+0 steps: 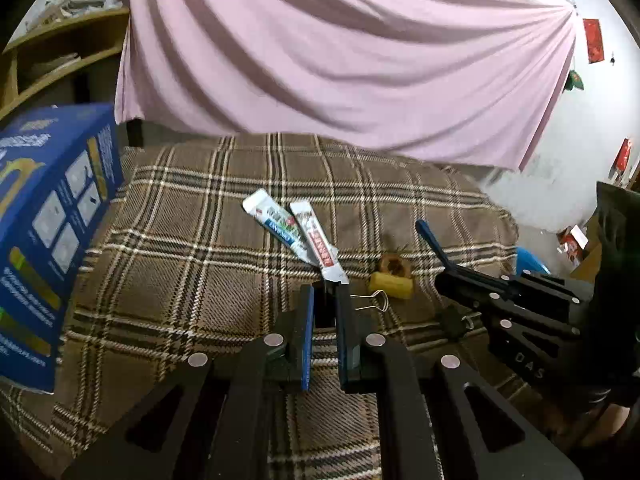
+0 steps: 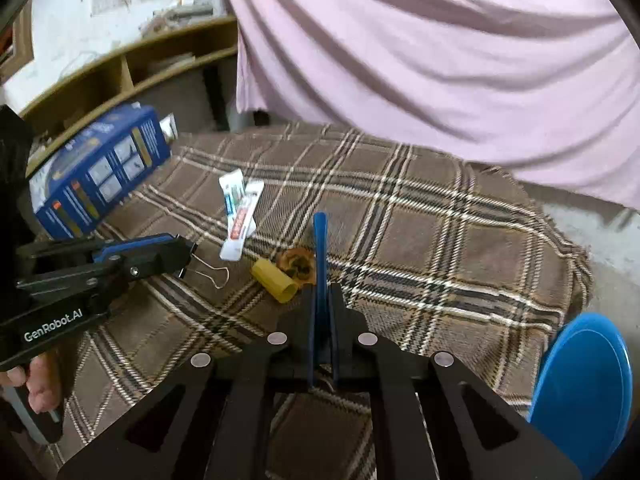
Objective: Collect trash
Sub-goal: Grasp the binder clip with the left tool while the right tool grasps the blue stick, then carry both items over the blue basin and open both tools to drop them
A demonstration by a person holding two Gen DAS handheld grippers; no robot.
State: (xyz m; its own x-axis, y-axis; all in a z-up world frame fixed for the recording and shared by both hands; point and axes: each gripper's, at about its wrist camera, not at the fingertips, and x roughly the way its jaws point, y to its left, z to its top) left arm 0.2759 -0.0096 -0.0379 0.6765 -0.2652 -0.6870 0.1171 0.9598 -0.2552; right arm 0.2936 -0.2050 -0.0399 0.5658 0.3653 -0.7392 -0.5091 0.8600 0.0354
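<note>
Two flattened white toothpaste tubes lie crossed on the brown plaid blanket; they also show in the right wrist view. My left gripper is shut on a black binder clip, whose wire handles stick out, close to the red-lettered tube's end. My right gripper is shut on a blue stick. A yellow cap and a brown dried scrap lie just left of it.
A blue printed box stands at the blanket's left edge, in front of a wooden shelf. A pink sheet hangs behind. A blue round lid sits low at the right, off the blanket.
</note>
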